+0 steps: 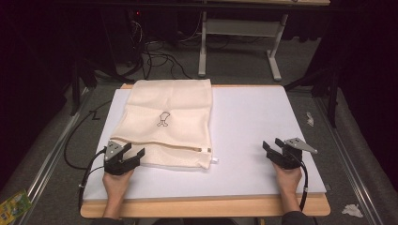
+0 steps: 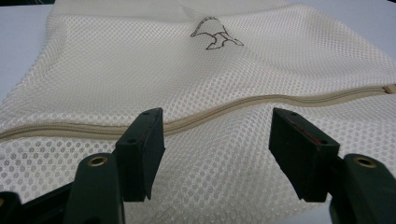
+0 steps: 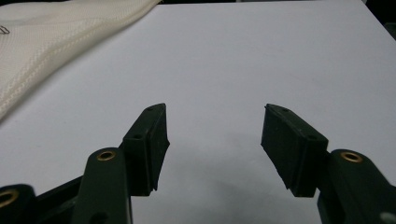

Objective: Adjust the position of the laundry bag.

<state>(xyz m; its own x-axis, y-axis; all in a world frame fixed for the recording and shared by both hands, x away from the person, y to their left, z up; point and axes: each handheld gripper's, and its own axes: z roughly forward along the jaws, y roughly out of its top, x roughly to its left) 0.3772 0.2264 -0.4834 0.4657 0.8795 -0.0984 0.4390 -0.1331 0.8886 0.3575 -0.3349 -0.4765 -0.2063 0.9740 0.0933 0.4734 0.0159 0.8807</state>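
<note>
floor: grey carpet (image 1: 234, 61) | white desk frame (image 1: 202, 42) | cables (image 1: 159, 61) | dim

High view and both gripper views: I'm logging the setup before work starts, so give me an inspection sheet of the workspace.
Surface: white board on a wood-edged table, flat.
Job's things: cream mesh laundry bag lying flat on the board's left half, zipper closed along its near edge, small dark emblem on top.
Clutter: nothing seen on the board.
Grippers: left gripper at the bag's near-left corner, jaws open above the mesh; right gripper over bare board, jaws open, holding nothing.
Cables: one black cable trailing from the left gripper, another from the right.
Surroundings: grey floor with crumpled paper scraps, a green packet, a table frame and floor wiring behind.
</note>
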